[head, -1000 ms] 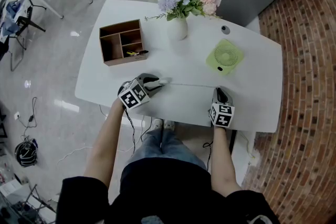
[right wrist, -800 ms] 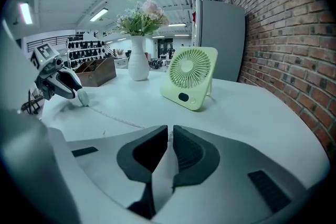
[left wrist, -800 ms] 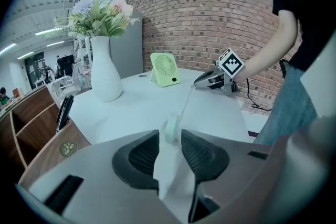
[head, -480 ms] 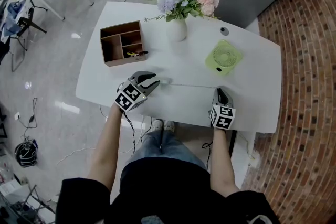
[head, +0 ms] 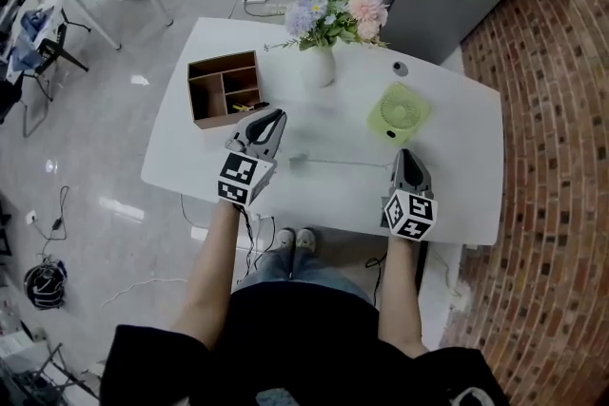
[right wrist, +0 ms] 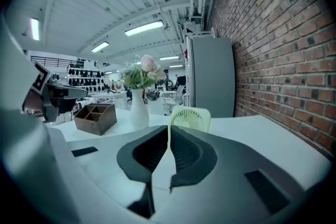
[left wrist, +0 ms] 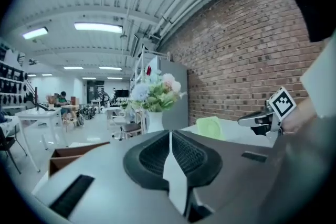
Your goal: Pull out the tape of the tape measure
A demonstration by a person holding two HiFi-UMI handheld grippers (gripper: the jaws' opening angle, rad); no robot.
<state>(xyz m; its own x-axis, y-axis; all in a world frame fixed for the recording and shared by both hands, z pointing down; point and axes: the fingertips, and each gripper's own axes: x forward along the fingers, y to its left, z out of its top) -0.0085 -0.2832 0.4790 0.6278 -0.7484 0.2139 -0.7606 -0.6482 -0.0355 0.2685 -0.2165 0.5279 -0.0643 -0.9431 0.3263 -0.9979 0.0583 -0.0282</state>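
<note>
The tape measure (head: 297, 160) is a small white case lying on the white table (head: 457, 138). Its thin tape (head: 347, 163) runs out to the right across the tabletop. My left gripper (head: 277, 115) hovers up and left of the case, apart from it. Its jaws are closing, and in the left gripper view the pads (left wrist: 157, 152) meet with nothing between them. My right gripper (head: 407, 153) sits by the far end of the tape. The right gripper view shows its pads (right wrist: 181, 152) shut together and empty, with no tape visible in it.
A brown wooden organiser (head: 225, 87) stands at the back left, just beyond my left gripper. A white vase of flowers (head: 319, 67) is at the back middle. A green fan (head: 398, 112) lies beyond my right gripper. A person's legs and feet are at the near table edge.
My left gripper has let go of the tape measure case, moved up toward the organiser and closed its jaws. My right gripper has risen off the tape's end. The tape stays pulled out.
</note>
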